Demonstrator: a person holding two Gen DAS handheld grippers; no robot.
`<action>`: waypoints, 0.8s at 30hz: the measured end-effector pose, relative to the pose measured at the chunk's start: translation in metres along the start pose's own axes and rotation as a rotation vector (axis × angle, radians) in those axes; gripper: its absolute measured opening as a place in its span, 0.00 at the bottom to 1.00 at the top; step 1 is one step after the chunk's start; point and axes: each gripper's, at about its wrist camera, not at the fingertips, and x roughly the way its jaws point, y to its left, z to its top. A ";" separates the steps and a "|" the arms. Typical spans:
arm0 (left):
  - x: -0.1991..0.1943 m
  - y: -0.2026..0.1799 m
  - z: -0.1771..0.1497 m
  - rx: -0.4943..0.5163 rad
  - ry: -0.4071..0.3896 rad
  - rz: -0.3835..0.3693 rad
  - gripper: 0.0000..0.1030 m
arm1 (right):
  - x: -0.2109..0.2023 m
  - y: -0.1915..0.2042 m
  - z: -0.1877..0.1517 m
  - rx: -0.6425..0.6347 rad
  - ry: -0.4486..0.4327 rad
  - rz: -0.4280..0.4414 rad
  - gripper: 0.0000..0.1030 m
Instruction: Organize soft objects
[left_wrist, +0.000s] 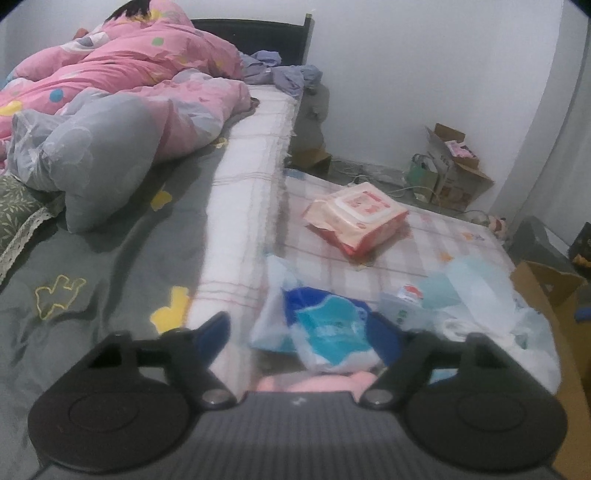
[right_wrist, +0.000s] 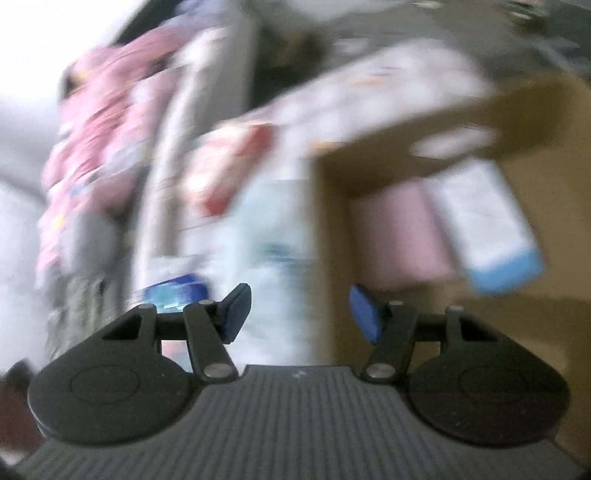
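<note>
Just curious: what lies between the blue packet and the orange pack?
Only bare checked sheet lies between blue packet and orange pack, in the left wrist view.

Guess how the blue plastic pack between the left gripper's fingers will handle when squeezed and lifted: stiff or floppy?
Probably floppy: the blue pack looks like a crumpled, creased film wrapper, so it should sag at the ends. Its glossy surface may slip against the left gripper pads. It likely is light, since it barely dents the checked mattress.
</note>
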 end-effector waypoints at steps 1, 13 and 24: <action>0.004 0.004 0.003 -0.001 0.007 0.008 0.69 | 0.011 0.018 0.005 -0.022 0.016 0.034 0.57; 0.103 0.030 0.059 -0.037 0.213 -0.003 0.31 | 0.225 0.160 0.056 -0.120 0.247 0.099 0.48; 0.167 0.026 0.066 -0.020 0.351 -0.030 0.32 | 0.315 0.143 0.070 0.012 0.404 0.016 0.45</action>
